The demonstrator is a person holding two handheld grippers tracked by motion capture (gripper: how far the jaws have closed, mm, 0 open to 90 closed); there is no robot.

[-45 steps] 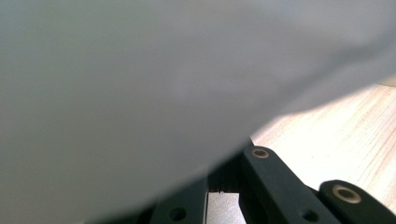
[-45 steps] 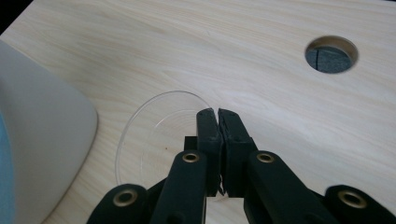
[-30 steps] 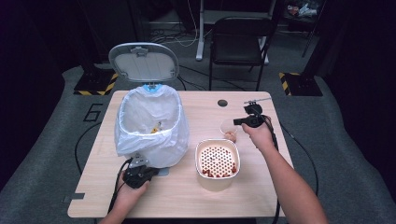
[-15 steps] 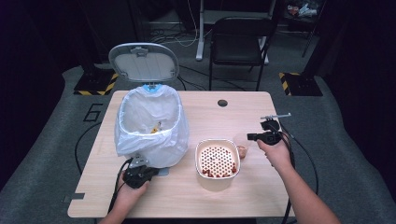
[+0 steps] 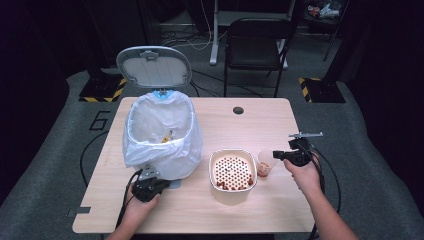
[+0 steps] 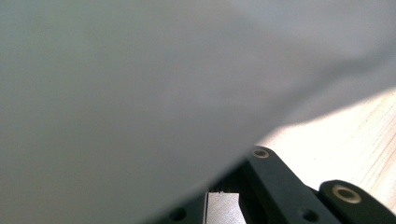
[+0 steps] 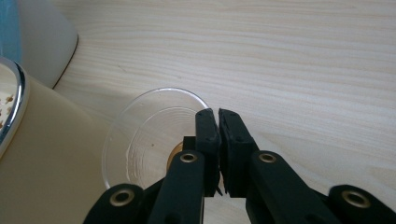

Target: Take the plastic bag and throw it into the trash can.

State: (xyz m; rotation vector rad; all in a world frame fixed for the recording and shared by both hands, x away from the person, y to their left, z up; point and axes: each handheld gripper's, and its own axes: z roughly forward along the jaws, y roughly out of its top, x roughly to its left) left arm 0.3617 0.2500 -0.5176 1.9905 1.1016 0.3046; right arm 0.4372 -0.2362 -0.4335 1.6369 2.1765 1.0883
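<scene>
A clear plastic cup (image 5: 264,168) with a reddish-brown residue in it is just right of a cream bowl (image 5: 233,186) that has a perforated strainer insert. My right gripper (image 5: 276,156) is shut on the cup's rim. In the right gripper view the two jaws of that gripper (image 7: 218,115) pinch the wall of the cup (image 7: 149,135), beside the bowl (image 7: 42,154). My left gripper (image 5: 148,186) rests on the table at the foot of a bin lined with a white bag (image 5: 161,135). Its jaw tips are hidden behind the bag (image 6: 140,93).
The bin's grey lid (image 5: 154,66) stands open at the back, and small scraps lie inside the bag. The wooden table (image 5: 240,127) has a round cable hole (image 5: 238,110) at the far side. A black chair (image 5: 255,45) stands behind the table.
My right hand has carried the cup from the far right part of the table toward the near side, ending beside the bowl. The left hand has stayed at the bin.
</scene>
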